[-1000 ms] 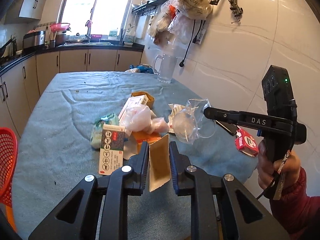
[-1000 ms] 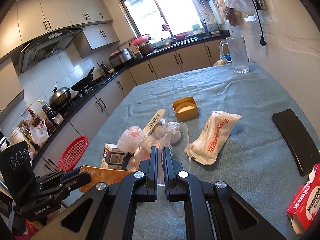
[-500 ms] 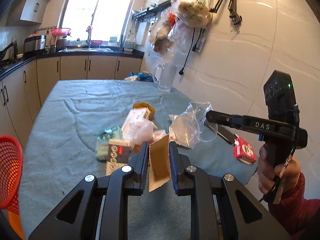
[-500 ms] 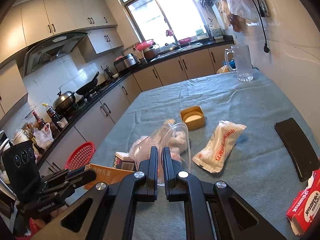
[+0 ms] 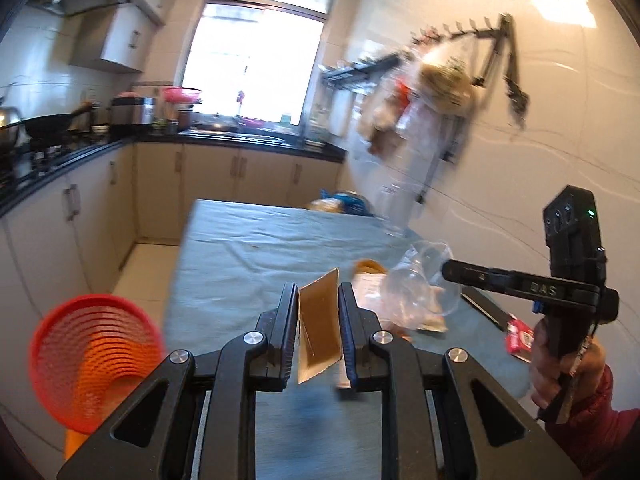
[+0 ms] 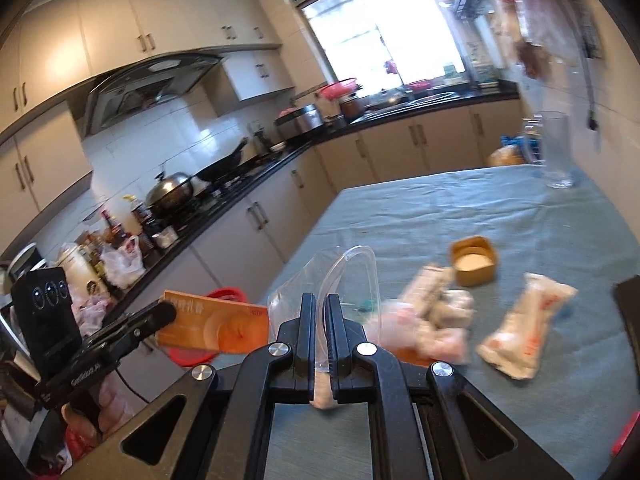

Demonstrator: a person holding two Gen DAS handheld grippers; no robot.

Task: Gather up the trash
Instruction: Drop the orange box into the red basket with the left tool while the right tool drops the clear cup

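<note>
You have a carton [image 5: 319,326] clamped in your left gripper [image 5: 319,334] and a clear bag [image 6: 344,276] pinched in your right gripper [image 6: 319,336], neither yet in the red basket [image 5: 92,360], with more wrappers [image 6: 524,330] left on the table [image 6: 520,212].

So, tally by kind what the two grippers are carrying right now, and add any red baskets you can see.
Orange cardboard carton, in the left gripper: 1
Clear plastic bag, in the right gripper: 1
Red mesh basket: 1
Total: 3
</note>
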